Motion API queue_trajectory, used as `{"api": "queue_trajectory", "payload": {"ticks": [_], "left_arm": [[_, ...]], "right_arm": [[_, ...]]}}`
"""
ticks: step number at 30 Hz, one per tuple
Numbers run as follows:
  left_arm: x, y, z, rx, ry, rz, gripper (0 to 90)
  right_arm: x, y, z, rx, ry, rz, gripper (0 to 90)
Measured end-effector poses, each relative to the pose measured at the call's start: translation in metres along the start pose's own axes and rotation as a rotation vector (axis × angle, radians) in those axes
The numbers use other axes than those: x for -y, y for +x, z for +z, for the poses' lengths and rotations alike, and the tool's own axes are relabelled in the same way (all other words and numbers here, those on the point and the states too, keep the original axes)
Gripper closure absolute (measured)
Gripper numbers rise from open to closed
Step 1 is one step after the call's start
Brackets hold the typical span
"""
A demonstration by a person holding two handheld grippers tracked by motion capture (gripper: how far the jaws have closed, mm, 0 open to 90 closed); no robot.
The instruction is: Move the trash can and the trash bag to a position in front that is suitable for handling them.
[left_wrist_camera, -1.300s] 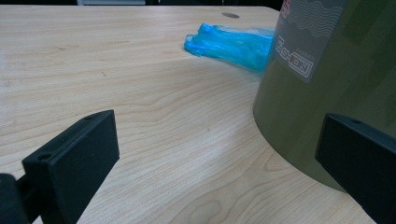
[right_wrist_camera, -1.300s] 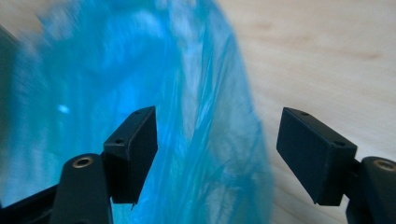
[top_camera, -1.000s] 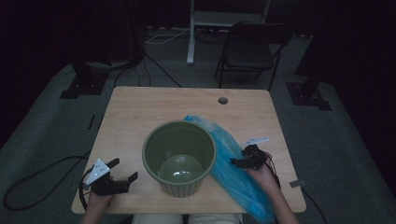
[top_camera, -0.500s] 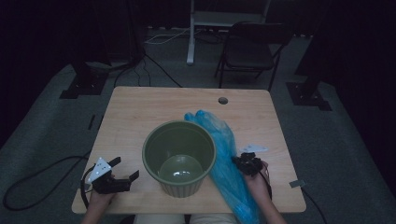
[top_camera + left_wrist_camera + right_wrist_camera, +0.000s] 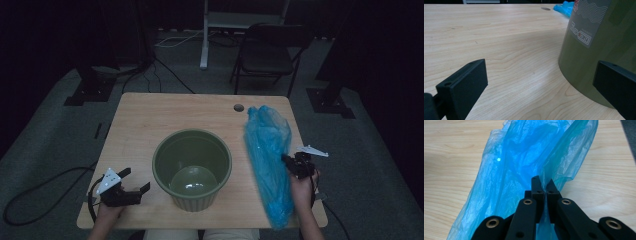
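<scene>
Resting low on the wooden table [image 5: 150, 120], the left gripper [image 5: 131, 187] had its jaws wide apart with nothing between them. A big green bucket [image 5: 192, 167] stood just past its right jaw. Farther right, the right gripper [image 5: 543, 185] had its jaws pinched together on a crinkly blue plastic bag [image 5: 524, 157], which lay stretched out ahead of them.

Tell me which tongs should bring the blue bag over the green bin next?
Right, probably. The right tongs are already shut on the blue bag beside the green bin; the left tongs sit open and empty at the bin's other side.
</scene>
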State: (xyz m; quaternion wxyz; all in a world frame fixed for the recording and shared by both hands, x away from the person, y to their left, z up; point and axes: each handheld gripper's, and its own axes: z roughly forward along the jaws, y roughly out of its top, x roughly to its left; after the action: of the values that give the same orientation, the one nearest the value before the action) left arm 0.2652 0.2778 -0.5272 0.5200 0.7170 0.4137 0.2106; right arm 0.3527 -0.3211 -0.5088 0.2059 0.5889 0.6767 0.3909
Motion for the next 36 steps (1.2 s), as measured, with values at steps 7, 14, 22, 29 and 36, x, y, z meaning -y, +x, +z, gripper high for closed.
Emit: {"api": "queue_trajectory", "payload": {"ticks": [7,14,22,29,36], "left_arm": [[0.0,0.0,0.0,0.0,0.003,0.003,0.2],[0.0,0.0,0.001,0.001,0.002,-0.003,0.2],[0.0,-0.001,0.003,0.006,0.01,0.007,0.2],[0.0,0.0,0.002,0.004,0.006,0.002,0.2],[0.0,0.0,0.001,0.004,0.003,0.002,0.2]], "right_arm": [[0.014,-0.013,-0.001,0.013,0.049,0.039,81.7],[0.033,-0.017,-0.015,-0.012,0.059,0.075,50.4],[0.002,-0.037,-0.001,-0.022,0.056,0.088,30.3],[-0.006,-0.029,0.032,0.0,0.13,0.033,30.3],[0.005,-0.006,0.042,0.027,0.146,-0.057,33.4]]}}
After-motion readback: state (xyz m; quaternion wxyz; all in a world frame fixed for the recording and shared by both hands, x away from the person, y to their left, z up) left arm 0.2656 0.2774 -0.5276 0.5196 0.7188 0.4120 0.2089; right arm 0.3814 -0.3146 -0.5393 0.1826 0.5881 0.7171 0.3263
